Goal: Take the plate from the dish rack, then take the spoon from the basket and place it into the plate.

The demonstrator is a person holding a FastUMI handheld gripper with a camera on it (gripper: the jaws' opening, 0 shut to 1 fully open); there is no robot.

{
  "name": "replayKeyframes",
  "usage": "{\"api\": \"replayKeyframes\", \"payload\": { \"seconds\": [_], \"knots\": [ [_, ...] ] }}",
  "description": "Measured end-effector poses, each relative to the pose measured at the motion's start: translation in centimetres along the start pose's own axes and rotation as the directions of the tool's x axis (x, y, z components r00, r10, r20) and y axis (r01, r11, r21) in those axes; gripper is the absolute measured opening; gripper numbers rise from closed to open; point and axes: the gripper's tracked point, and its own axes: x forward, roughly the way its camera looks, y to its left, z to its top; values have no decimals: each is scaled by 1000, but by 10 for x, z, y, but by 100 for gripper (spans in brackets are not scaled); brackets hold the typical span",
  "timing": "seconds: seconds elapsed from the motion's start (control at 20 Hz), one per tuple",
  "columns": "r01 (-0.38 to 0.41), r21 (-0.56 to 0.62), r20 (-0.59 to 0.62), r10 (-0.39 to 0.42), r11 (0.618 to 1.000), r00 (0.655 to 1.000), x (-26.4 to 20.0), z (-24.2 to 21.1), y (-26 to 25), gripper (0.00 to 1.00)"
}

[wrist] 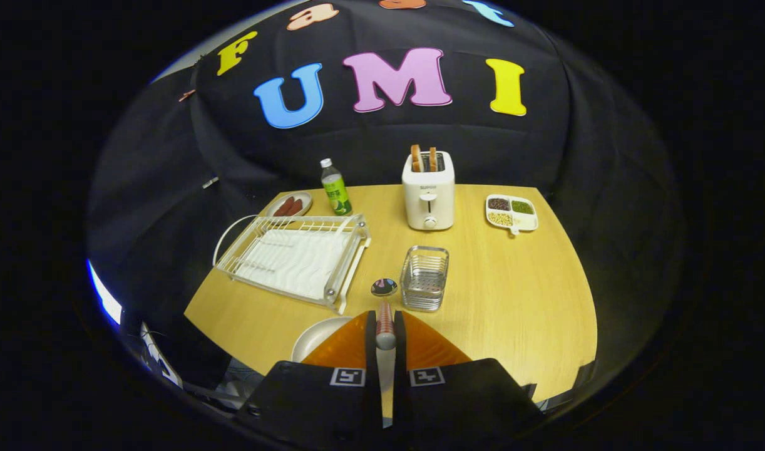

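Seen from above a light wooden table [514,294], looking along the gripper [385,326]. Clamped between its 2 fingers: the handle of a spoon [384,300], pointing forward, with its shiny bowl just ahead of the fingertips and held over the near middle of the table. Both fingers pressed on the handle, no gap visible.

Judged to be step 2 of the task, well along: plate [317,335] already out of the dish rack [292,260] and lying at the near edge of the table, left of the fingers; spoon already out of the wire basket [424,277], which stands just right of the spoon's bowl. Remaining: swing the spoon left and back toward the plate, lower it over the plate's middle, then loosen the grip.

Dish rack toward the left edge, apparently empty.

Along the far edge: a dish of reddish food [290,205], a green bottle [335,188], a toaster [428,191] holding 2 slices, a divided tray [511,213] near the far right corner.

Hard to make out: most of the plate covered by the left finger, only its left rim showing; whether the basket holds anything else, unclear through the mesh; height of the spoon above the table not readable.
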Motion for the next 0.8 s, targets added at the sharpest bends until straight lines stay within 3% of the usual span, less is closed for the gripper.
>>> {"api": "replayKeyframes", "payload": {
  "seconds": [0.35, 0.8],
  "knots": [
    [-54, 3, -141, 54, 999, 989, 2, -69, 43, 11],
    [-29, 62, -242, 43, 998, 969, 24, -120, 50, 12]
  ]
}}
